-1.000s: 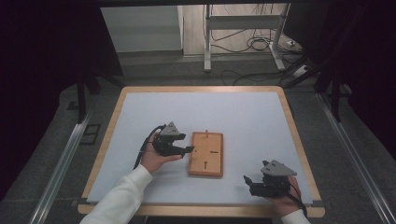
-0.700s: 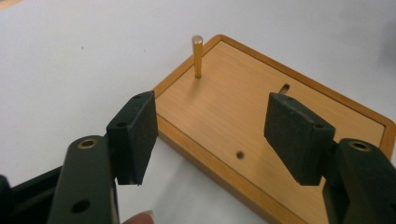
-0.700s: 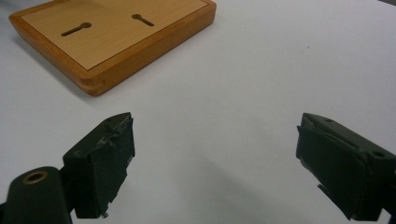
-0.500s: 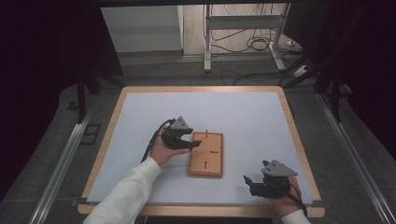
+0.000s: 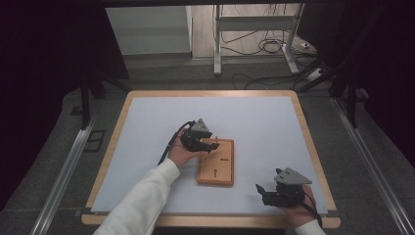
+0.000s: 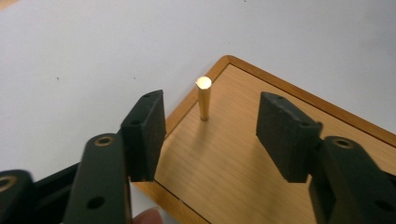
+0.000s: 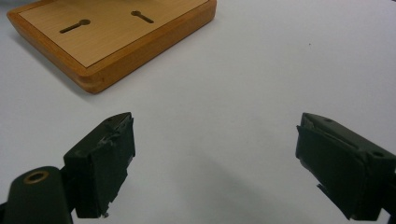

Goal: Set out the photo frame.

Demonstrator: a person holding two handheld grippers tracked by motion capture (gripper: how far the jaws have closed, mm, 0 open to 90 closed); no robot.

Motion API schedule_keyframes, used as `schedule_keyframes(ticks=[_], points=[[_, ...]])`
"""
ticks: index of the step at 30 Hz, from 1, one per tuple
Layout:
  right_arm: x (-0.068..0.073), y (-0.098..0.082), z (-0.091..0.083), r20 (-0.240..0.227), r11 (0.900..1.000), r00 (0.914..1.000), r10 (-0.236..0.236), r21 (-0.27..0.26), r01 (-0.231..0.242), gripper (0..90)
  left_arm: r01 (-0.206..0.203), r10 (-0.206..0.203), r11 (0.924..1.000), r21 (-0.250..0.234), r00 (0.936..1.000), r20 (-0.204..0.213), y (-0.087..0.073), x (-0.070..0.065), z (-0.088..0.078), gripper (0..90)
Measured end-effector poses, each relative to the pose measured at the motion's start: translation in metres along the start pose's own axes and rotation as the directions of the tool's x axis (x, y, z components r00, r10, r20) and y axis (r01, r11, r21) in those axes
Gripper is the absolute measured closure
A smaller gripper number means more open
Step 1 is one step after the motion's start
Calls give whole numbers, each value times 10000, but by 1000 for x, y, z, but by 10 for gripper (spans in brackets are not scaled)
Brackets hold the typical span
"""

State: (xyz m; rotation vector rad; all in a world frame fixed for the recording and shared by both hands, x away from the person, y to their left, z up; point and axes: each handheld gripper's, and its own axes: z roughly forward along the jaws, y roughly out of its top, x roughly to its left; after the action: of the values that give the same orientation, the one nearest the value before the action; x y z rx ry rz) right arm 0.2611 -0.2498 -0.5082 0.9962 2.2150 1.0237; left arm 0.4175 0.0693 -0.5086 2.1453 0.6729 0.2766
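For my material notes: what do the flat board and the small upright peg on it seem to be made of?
The board looks like wood: light grain on top, a darker rounded rim, a matte finish. The peg is probably wood too, pale and smooth, though its bright tip leaves that open.

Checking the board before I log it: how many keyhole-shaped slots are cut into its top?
2. On the wooden board, one slot sits near the middle and the other slot nearer the person. The left gripper overhangs the far corner, so another could be hidden.
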Motion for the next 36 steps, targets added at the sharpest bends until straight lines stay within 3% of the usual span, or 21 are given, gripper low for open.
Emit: schedule_keyframes(ticks=[13,15,22,28,30,36], points=[[0,0,1,15,10000,10000,4,67,-5,119,-74,76,9999,-105,9997,238,5,6,15,609],[0,-1,1,49,10000,10000,-8,80,7,119,-262,262,9997,27,9994,206,6,6,17,644],[-1,-1,1,70,9999,10000,9,101,-10,120,-218,217,9998,29,9993,293,4,6,22,831],[-1,-1,1,65,9999,10000,20,100,-20,119,-324,320,9994,147,9991,275,3,5,19,843],[-1,-1,1,61,9999,10000,23,100,-24,119,-100,99,9999,35,9995,307,2,5,18,843],[-1,0,1,48,10000,10000,8,74,-9,120,-16,13,9999,111,9996,293,0,6,13,844]])
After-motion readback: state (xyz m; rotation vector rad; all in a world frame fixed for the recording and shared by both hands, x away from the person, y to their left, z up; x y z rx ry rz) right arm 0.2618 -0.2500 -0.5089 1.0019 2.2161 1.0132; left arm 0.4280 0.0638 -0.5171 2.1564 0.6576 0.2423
